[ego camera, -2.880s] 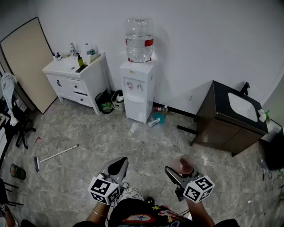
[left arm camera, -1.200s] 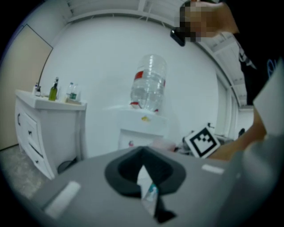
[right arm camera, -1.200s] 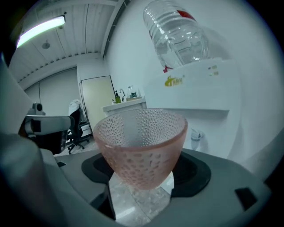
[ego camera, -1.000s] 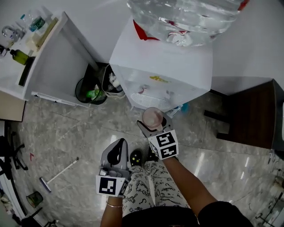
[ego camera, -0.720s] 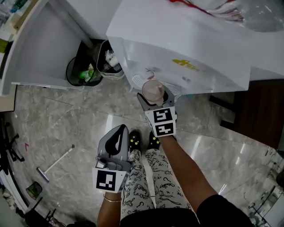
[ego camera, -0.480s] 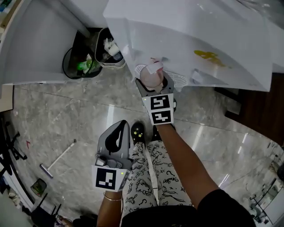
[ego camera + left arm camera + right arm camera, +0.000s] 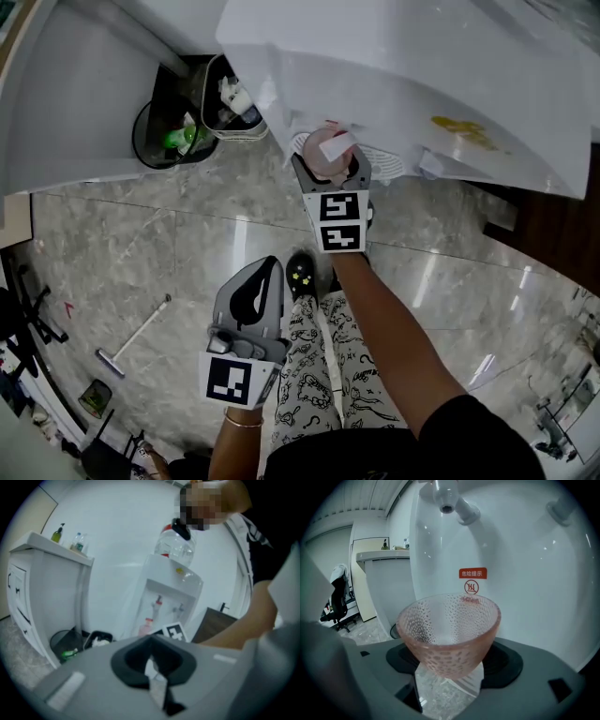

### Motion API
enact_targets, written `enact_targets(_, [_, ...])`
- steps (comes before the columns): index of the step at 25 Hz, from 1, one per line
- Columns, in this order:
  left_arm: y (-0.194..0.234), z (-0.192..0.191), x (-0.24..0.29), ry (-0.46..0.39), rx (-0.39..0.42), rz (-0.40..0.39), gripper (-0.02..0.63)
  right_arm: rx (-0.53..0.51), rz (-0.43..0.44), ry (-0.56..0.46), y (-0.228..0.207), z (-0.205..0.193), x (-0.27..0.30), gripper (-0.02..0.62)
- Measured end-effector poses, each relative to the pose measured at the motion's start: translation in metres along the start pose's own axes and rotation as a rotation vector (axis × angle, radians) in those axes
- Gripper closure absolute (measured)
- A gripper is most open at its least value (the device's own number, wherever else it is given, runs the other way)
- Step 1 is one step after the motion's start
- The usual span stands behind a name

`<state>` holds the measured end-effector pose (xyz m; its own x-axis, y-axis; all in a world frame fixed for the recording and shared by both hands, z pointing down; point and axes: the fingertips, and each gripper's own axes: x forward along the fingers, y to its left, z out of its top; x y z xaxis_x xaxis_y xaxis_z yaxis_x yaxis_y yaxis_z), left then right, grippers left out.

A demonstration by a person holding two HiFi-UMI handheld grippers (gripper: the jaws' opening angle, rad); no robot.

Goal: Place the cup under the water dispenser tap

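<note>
- My right gripper [image 7: 328, 178] pinches the cup [image 7: 323, 155] low on its wall, one jaw on each side. The bowl of the cup [image 7: 449, 630] rises above the right gripper [image 7: 450, 679].
- The cup stands just ahead of those jaws, inside the recess of the water dispenser [image 7: 403, 84]. One tap [image 7: 449, 501] hangs above its mouth and well clear of the rim. A second tap [image 7: 562, 508] sits off to the gripper's right.
- I cannot tell whether the cup's base rests on the drip tray [image 7: 384, 167] or hangs over it.
- My left gripper [image 7: 262, 274] is held low and back on my other side, well apart from the dispenser. Its jaws are pressed together with nothing between them [image 7: 152, 667].
- Handling, as I judge it: the cup is clear pink, dimpled and empty, so probably light and stiff. If it is glass it may chip against the tap or the recess wall.
- The wall tapers toward the base, so a hard squeeze could push the cup up and out of the jaws. The low hold near the base, with modest pressure, looks right to me.
- Orientation: the long axis runs straight up, square to my jaws. The mouth opens upward toward the tap, with no tilt that I can see.
</note>
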<state>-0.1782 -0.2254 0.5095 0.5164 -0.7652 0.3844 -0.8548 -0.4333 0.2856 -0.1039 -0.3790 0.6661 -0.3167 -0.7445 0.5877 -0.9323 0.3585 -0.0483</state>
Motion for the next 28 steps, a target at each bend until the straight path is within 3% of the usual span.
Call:
enact_targets(6, [-0.001,-0.001,-0.001,0.004,-0.043,-0.013,0.607,0.075,0.018,0.044,0.0,0.002,0.003,0.253])
enact_targets(12, [0.005,0.005,-0.003,-0.007,-0.049,0.0,0.608,-0.018,0.033,0.1,0.004,-0.003,0.001,0.253])
enact_targets(19, [0.004,0.0,-0.013,0.002,-0.055,0.014,0.607,-0.045,0.043,0.143,0.005,-0.006,-0.001,0.253])
enact_targets(24, [-0.003,-0.003,-0.017,-0.002,-0.066,-0.002,0.607,-0.029,0.069,0.247,0.005,-0.027,0.0,0.253])
enact_targets(28, [-0.003,-0.005,-0.019,-0.002,-0.068,0.003,0.607,-0.029,0.066,0.248,0.005,-0.034,-0.011,0.253])
